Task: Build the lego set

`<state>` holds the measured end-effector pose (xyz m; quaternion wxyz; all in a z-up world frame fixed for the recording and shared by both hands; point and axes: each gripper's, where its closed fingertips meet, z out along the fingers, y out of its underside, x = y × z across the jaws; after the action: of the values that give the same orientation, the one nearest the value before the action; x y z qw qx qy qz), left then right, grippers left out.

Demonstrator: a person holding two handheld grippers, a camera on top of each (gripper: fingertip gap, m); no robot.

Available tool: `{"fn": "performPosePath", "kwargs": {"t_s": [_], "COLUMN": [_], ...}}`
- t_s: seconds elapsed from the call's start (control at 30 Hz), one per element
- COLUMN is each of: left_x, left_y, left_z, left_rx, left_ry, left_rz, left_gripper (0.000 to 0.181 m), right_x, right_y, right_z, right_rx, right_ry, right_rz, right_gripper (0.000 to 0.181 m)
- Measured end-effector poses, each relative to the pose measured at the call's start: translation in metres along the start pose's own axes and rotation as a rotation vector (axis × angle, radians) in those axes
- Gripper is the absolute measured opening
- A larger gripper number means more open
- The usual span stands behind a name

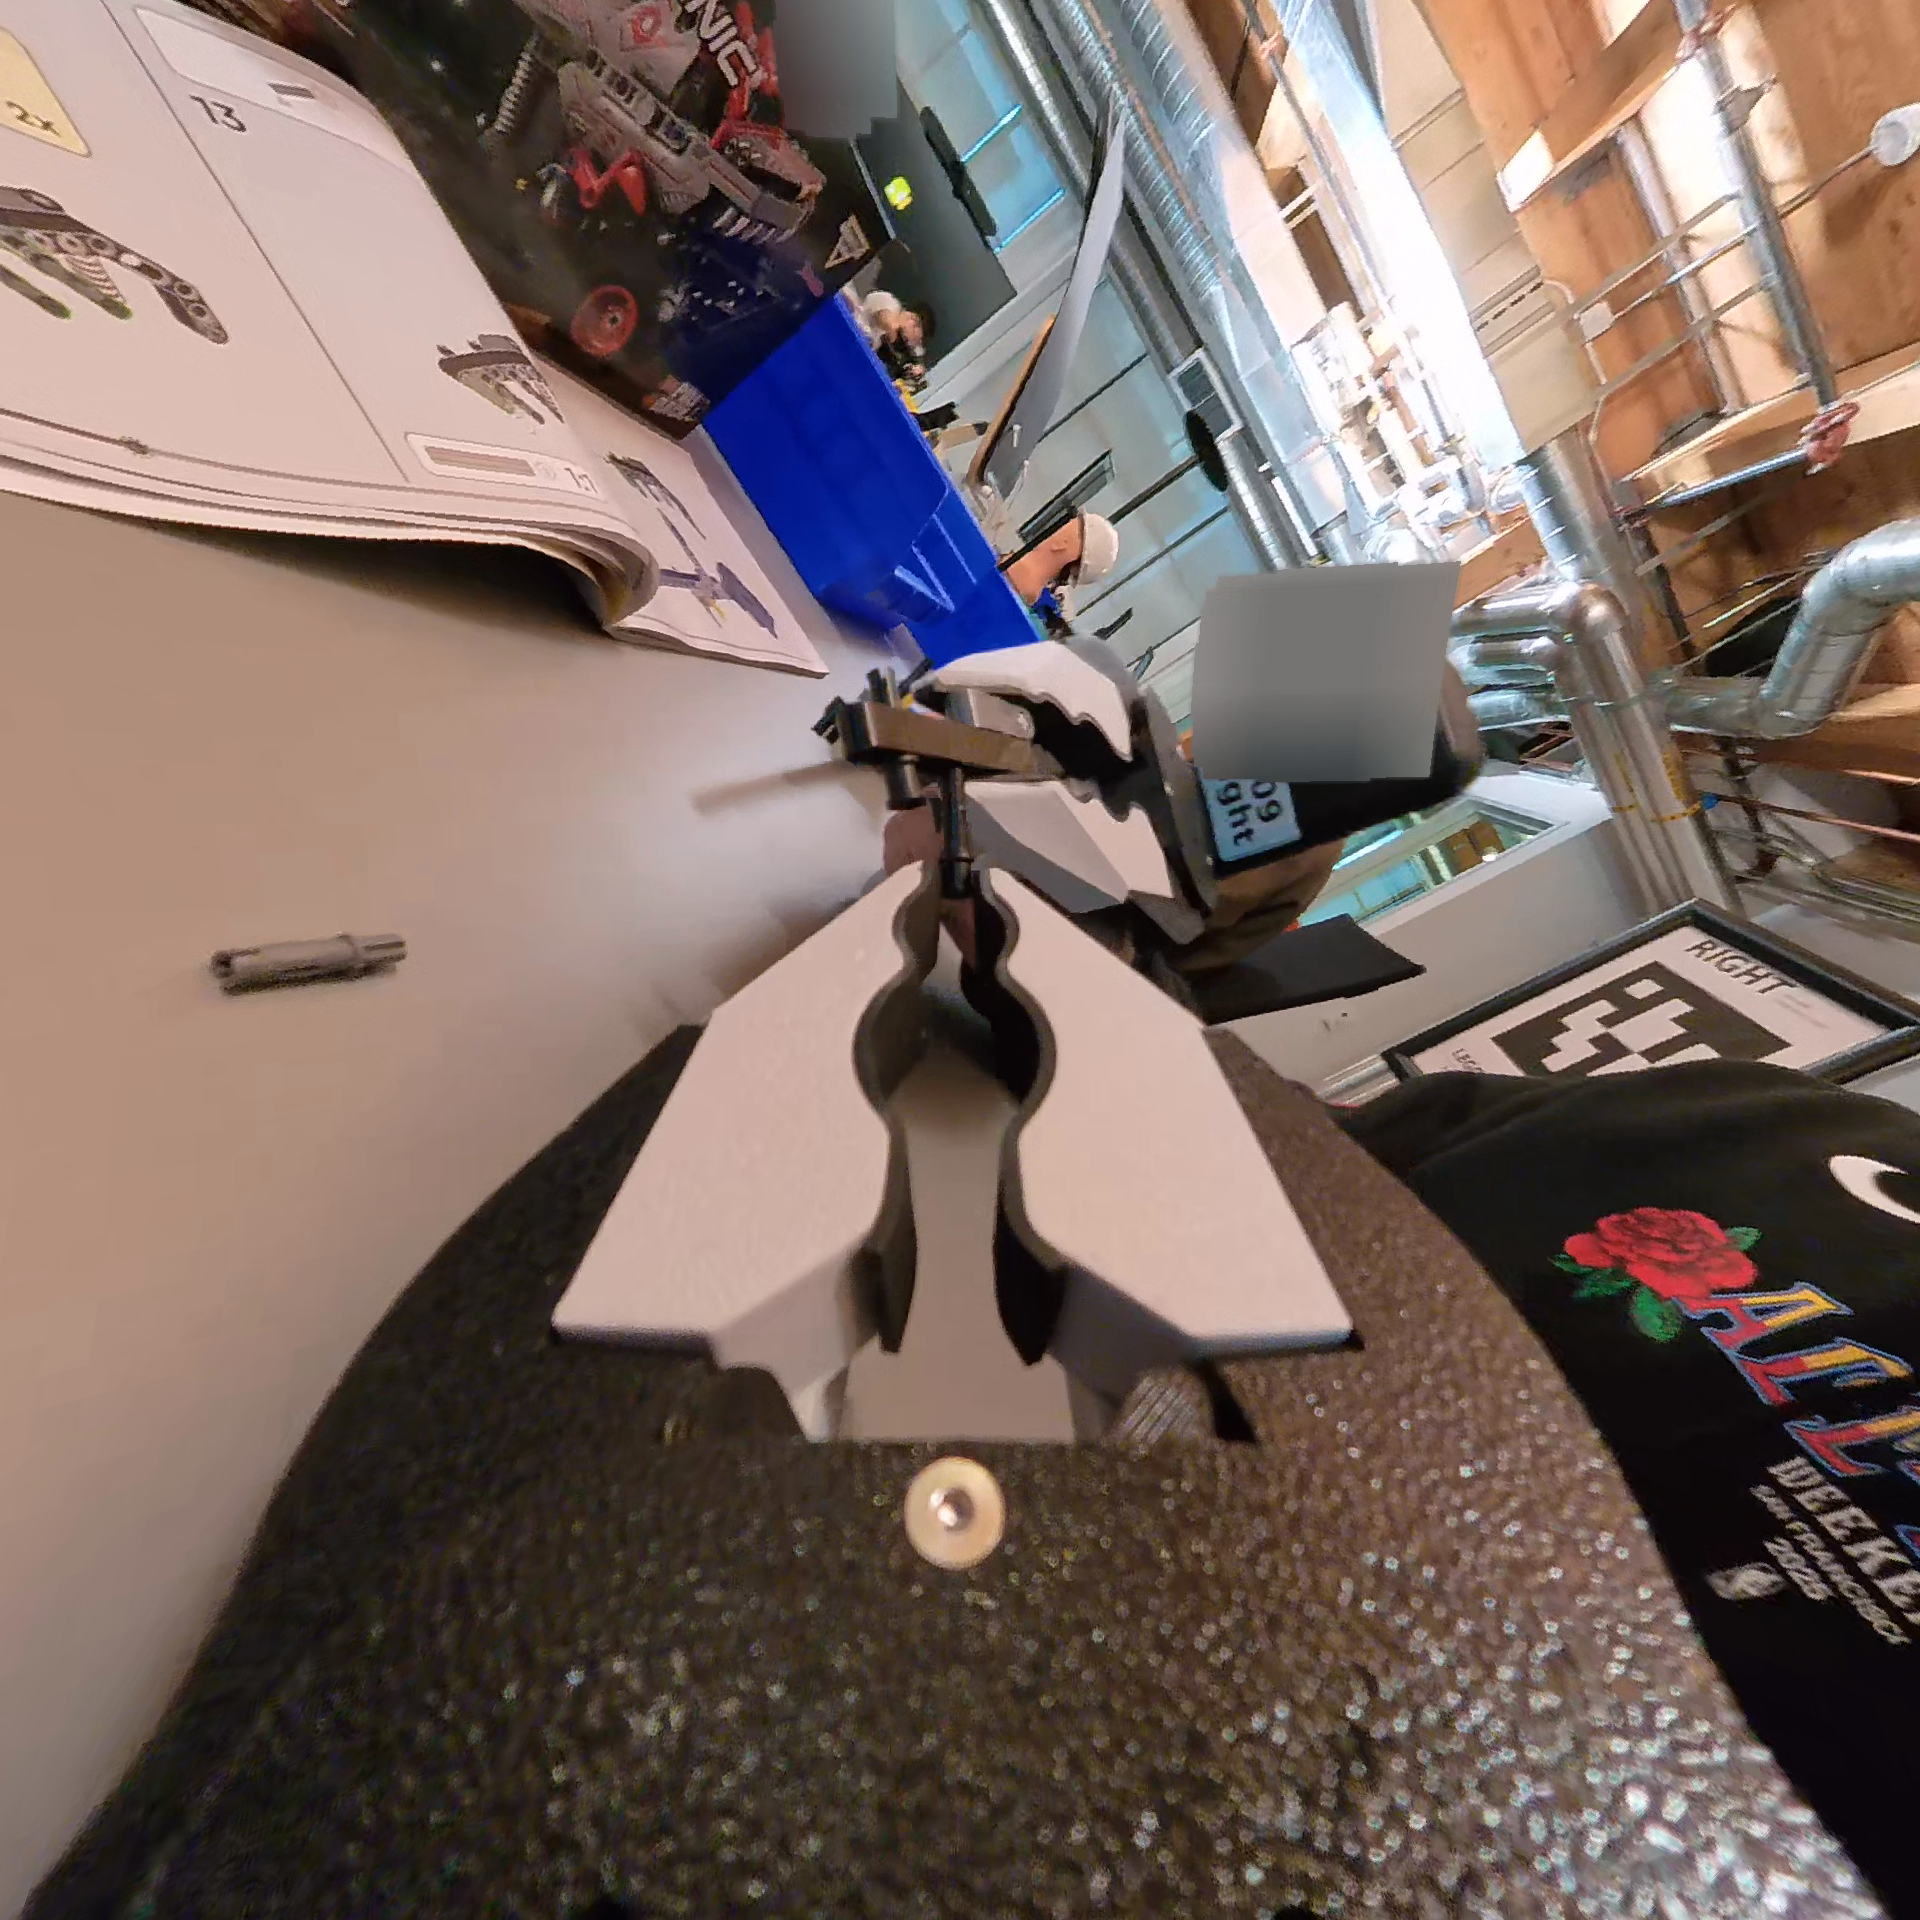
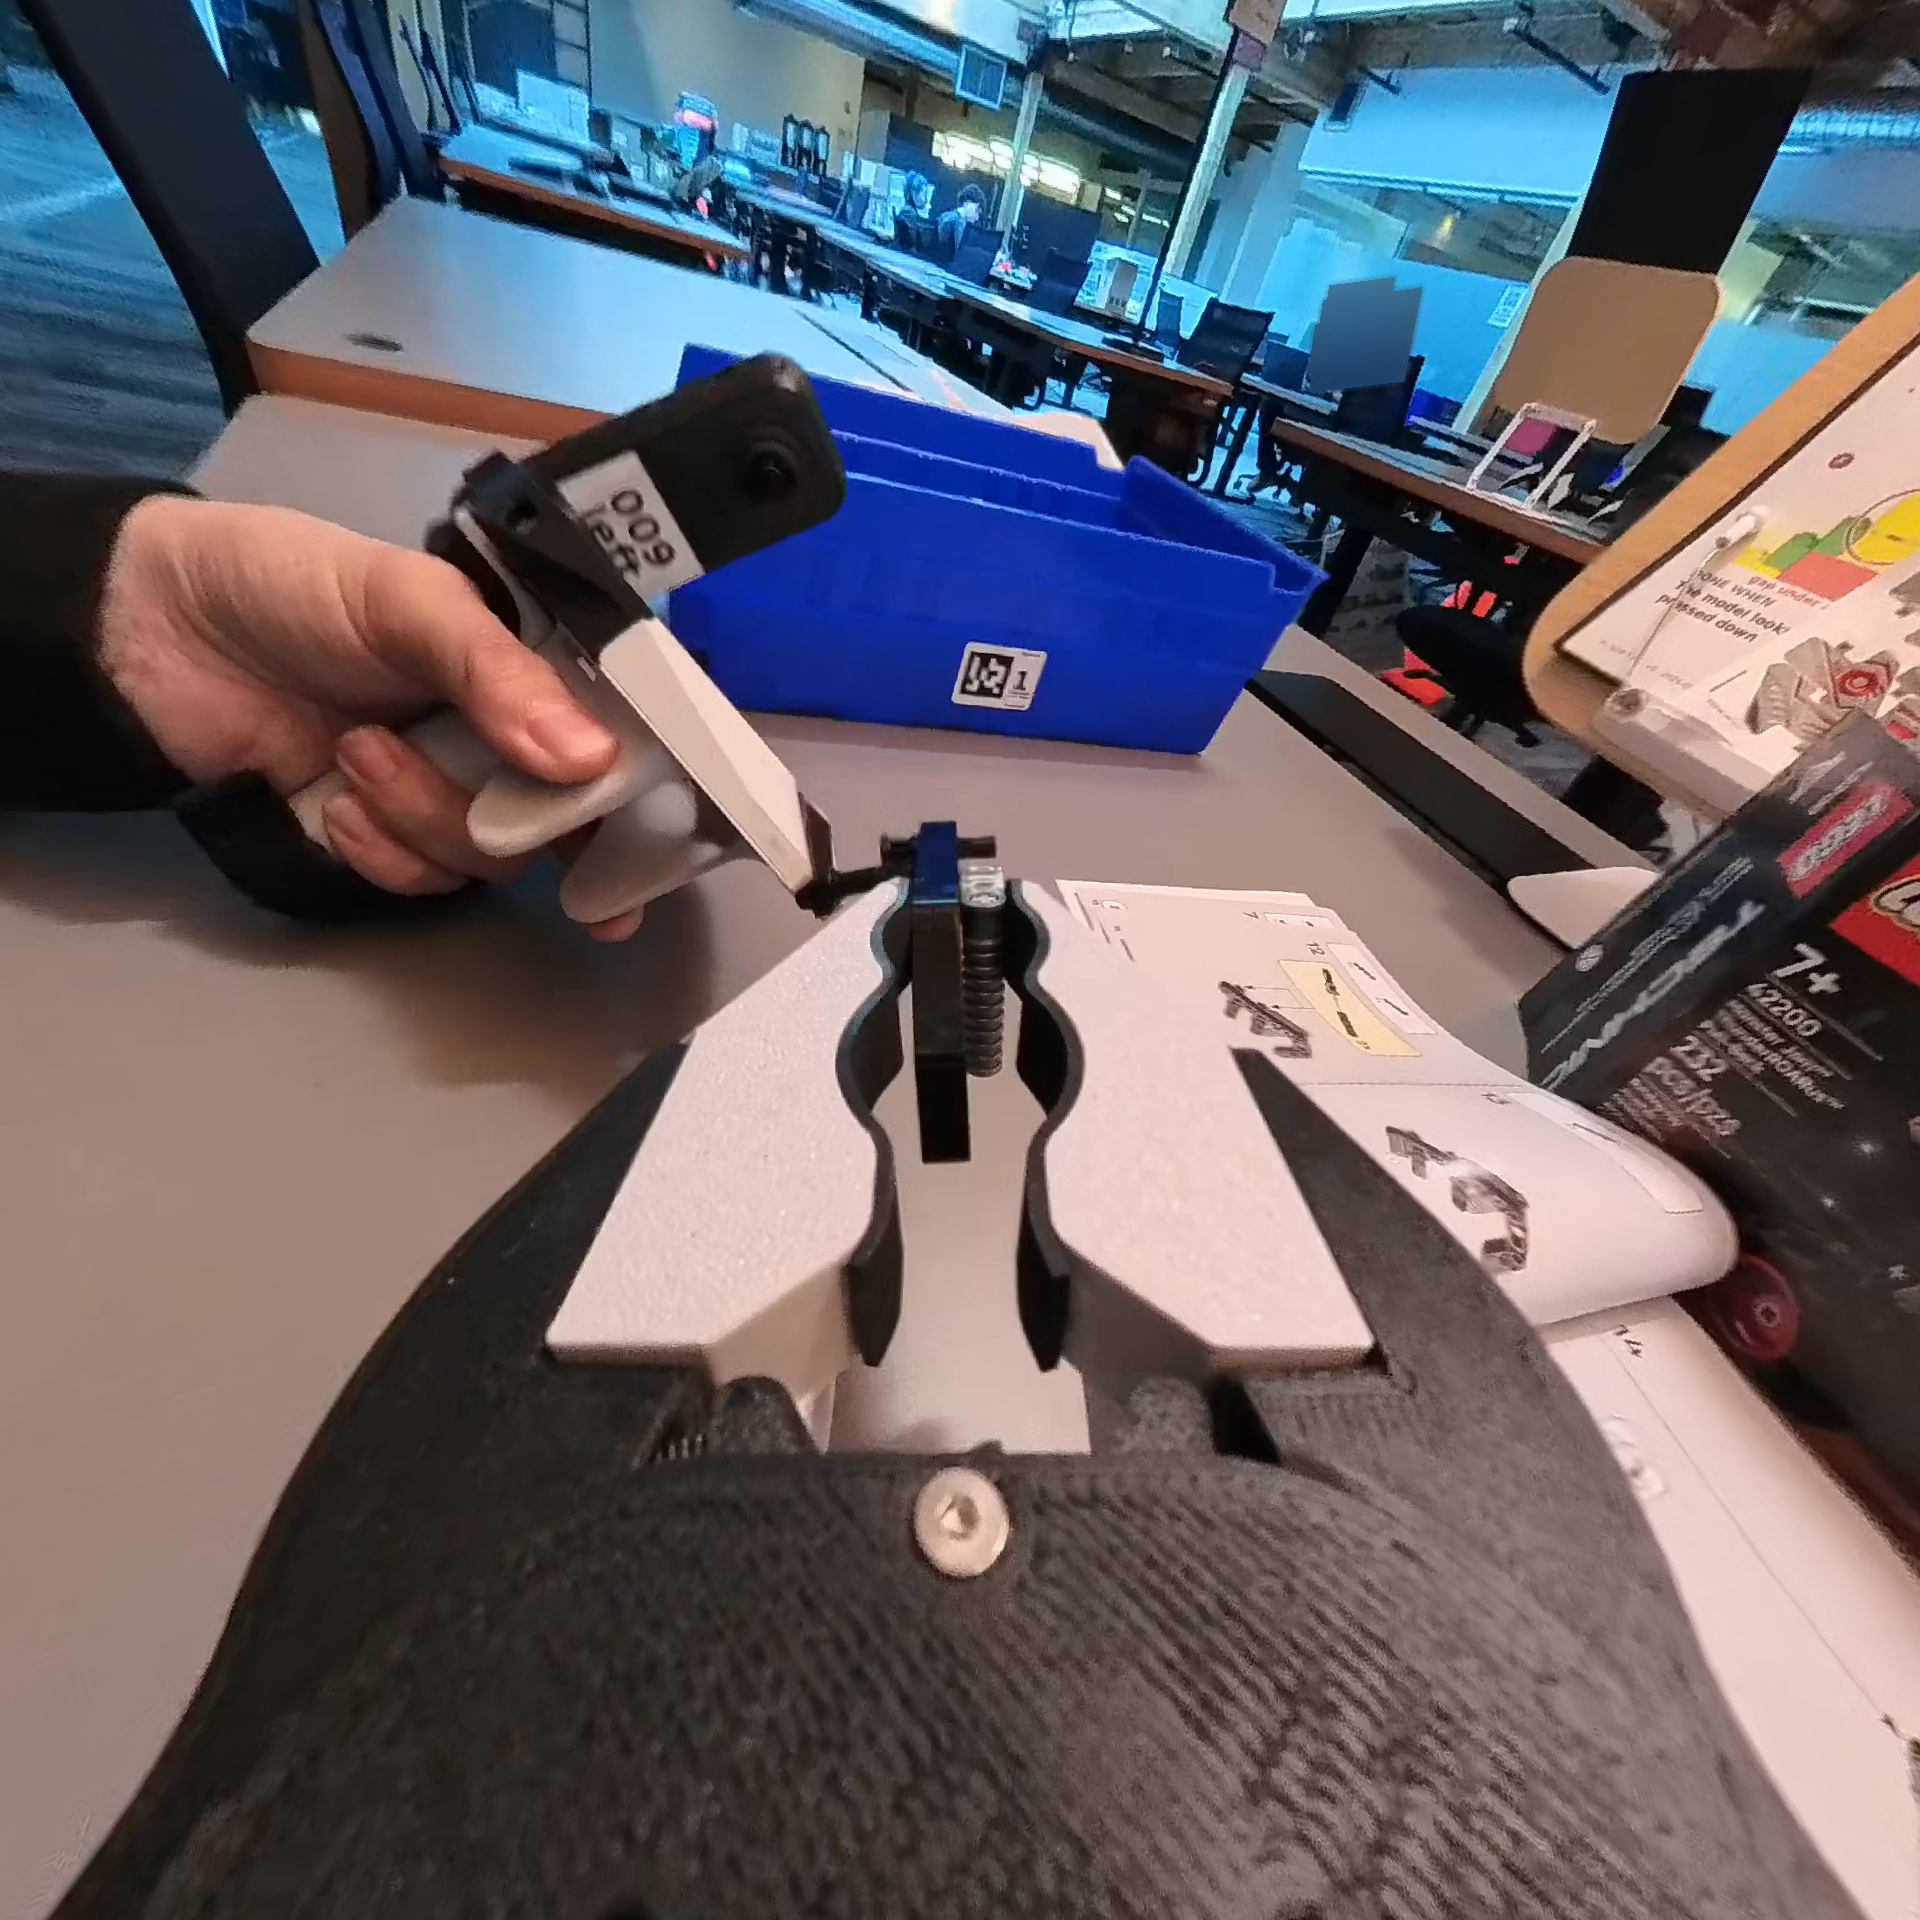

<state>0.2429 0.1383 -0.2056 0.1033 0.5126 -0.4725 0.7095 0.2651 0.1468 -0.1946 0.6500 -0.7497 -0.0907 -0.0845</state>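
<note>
Right now my right hand-held gripper (image 2: 951,914) is clenched on the black lego assembly (image 2: 940,997), spring alongside, held above the desk (image 2: 312,1091). My left hand-held gripper (image 1: 951,883) pinches a thin black pin (image 1: 954,831) sticking out of that assembly. Loose grey pin (image 1: 307,958) lies on the desk near the open booklet (image 1: 260,312); blue bin (image 2: 987,582) at the far edge.

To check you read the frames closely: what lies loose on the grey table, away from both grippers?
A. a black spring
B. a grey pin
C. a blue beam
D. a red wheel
B: in the left wrist view a grey pin lies alone on the bare table, left of the left gripper.
</note>
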Motion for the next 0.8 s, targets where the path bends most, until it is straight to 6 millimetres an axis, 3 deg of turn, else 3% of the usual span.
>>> {"fn": "performPosePath", "kwargs": {"t_s": [0.2, 0.4, 0.5, 0.67, 0.8], "left_x": [-0.011, -0.016, -0.015, -0.011, -0.010], "left_y": [0.003, 0.000, 0.003, 0.002, 0.001], "left_z": [-0.001, -0.002, -0.002, -0.001, -0.001], "left_rx": [-0.030, -0.039, -0.061, -0.055, -0.045], "left_ry": [-0.102, -0.196, -0.188, -0.164, -0.150], "left_rz": [0.079, 0.182, 0.190, 0.203, 0.188], "left_gripper": [0.003, 0.004, 0.004, 0.004, 0.004], "right_x": [-0.001, -0.009, 0.002, 0.003, 0.003], "right_y": [0.007, 0.007, 0.008, 0.007, 0.006], "right_z": [0.002, 0.003, 0.004, 0.002, 0.001], "right_rx": [-0.059, -0.052, -0.098, -0.050, -0.044], "right_ry": [0.042, -0.004, 0.096, 0.033, 0.021], "right_rz": [-0.152, -0.141, -0.203, -0.011, 0.006], "right_gripper": [0.013, 0.014, 0.014, 0.014, 0.014]}}
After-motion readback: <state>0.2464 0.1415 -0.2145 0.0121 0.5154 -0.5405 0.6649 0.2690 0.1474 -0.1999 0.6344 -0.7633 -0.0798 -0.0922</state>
